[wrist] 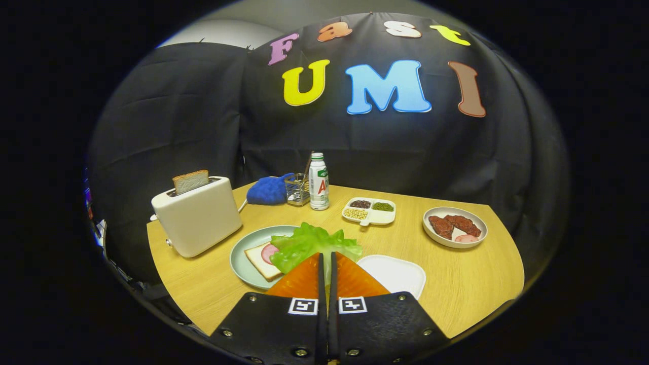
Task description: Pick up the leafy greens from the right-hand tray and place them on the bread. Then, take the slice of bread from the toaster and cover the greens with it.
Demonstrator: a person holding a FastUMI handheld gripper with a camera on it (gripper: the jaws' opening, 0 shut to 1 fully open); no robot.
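My gripper [327, 256] is shut on the leafy greens [309, 244], which fan out just ahead of the fingertips and hang above the table. Under the greens to the left lies a pale green plate [242, 258] holding a slice of bread [258, 262] topped with a pink ham round [268, 252]; the leaf hides part of both. A white tray [398, 274] lies bare to the right of the fingers. Further left stands a white toaster [197, 217] with a bread slice [190, 181] sticking up from its slot.
At the back of the round wooden table [466, 284] are a blue mitt [268, 190], a small wire holder [297, 189], a white bottle [319, 181] and a divided dish of beans [369, 210]. A plate of dark meat pieces [455, 226] sits far right.
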